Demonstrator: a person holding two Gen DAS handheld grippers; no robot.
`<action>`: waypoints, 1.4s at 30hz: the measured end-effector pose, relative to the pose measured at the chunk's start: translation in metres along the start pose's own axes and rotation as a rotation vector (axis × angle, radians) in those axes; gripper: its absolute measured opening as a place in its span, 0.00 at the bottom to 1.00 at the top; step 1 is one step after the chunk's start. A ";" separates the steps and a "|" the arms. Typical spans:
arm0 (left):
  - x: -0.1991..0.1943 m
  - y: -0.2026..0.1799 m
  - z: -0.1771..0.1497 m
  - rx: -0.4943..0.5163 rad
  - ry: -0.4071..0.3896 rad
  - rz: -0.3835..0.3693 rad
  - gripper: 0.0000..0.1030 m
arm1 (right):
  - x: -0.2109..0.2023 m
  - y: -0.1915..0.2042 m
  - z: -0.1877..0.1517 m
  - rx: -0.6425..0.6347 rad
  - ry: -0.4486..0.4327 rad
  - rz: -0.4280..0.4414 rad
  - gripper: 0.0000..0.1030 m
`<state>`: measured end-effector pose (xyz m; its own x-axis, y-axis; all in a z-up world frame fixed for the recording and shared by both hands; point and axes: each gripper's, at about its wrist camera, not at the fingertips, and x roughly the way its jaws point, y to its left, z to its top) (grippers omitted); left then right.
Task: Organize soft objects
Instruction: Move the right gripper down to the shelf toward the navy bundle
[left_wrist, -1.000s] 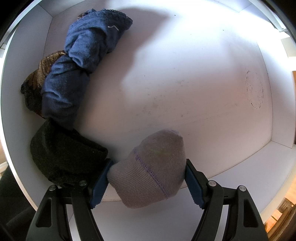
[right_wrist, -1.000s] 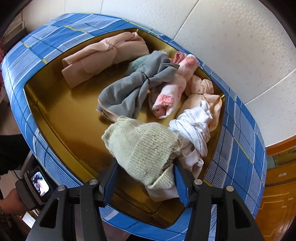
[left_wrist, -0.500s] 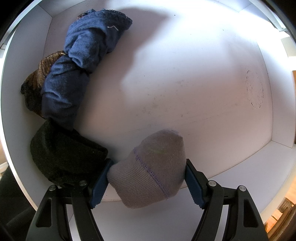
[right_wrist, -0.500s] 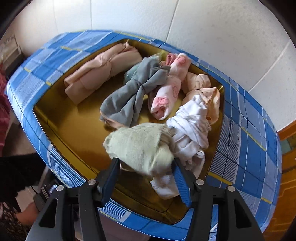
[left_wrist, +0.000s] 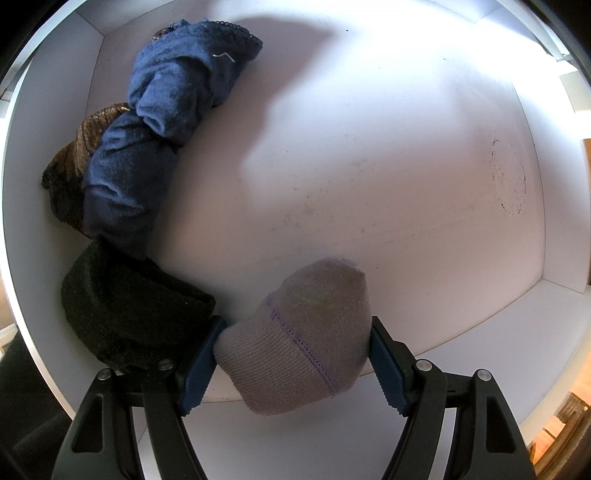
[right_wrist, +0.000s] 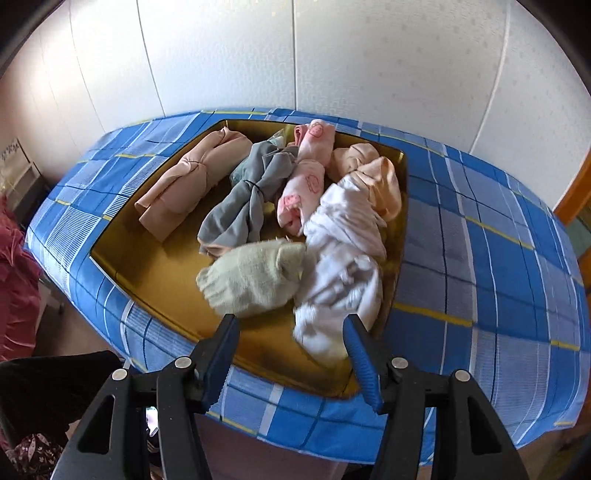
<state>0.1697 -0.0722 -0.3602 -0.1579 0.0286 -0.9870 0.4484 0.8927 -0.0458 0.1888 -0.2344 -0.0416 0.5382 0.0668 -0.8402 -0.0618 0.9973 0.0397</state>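
2 tools are showing, one per wrist view. The left tool (left_wrist: 293, 356) is pointing down into a white box (left_wrist: 369, 166), its blue pads pinching a grey-mauve knit sock (left_wrist: 299, 336) from both sides. Along the box's left wall a blue knotted bundle (left_wrist: 159, 136) is lying over a brown patterned bundle (left_wrist: 70, 170), and a dark knit bundle (left_wrist: 125, 306) is sitting just beside the left pad, touching the blue one.

The right tool (right_wrist: 291, 356) is standing spread, its pads gripping nothing; the pale green knit sock (right_wrist: 255, 282) is lying just beyond the fingertips on the gold tray (right_wrist: 159, 266), touching a white knotted bundle (right_wrist: 343, 266). Farther back in the tray a beige folded bundle (right_wrist: 188, 184), a grey tied bundle (right_wrist: 247, 195), a pink printed bundle (right_wrist: 306, 177) and a peach bundle (right_wrist: 376, 173) are resting side by side. The tray is sitting on a bench covered by a blue checked cloth (right_wrist: 480, 258).
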 end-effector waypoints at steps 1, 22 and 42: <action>0.000 0.000 0.000 -0.001 0.000 0.000 0.73 | -0.003 0.001 -0.005 0.002 -0.010 0.001 0.57; -0.004 0.002 0.004 -0.016 -0.037 -0.021 0.73 | 0.001 0.021 -0.117 0.094 0.018 -0.009 0.58; -0.017 -0.001 0.000 0.012 -0.080 -0.010 0.73 | 0.107 0.014 -0.202 0.151 0.293 -0.003 0.58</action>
<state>0.1722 -0.0742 -0.3437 -0.0917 -0.0166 -0.9956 0.4579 0.8872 -0.0570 0.0755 -0.2195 -0.2406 0.2722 0.0743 -0.9594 0.0767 0.9922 0.0987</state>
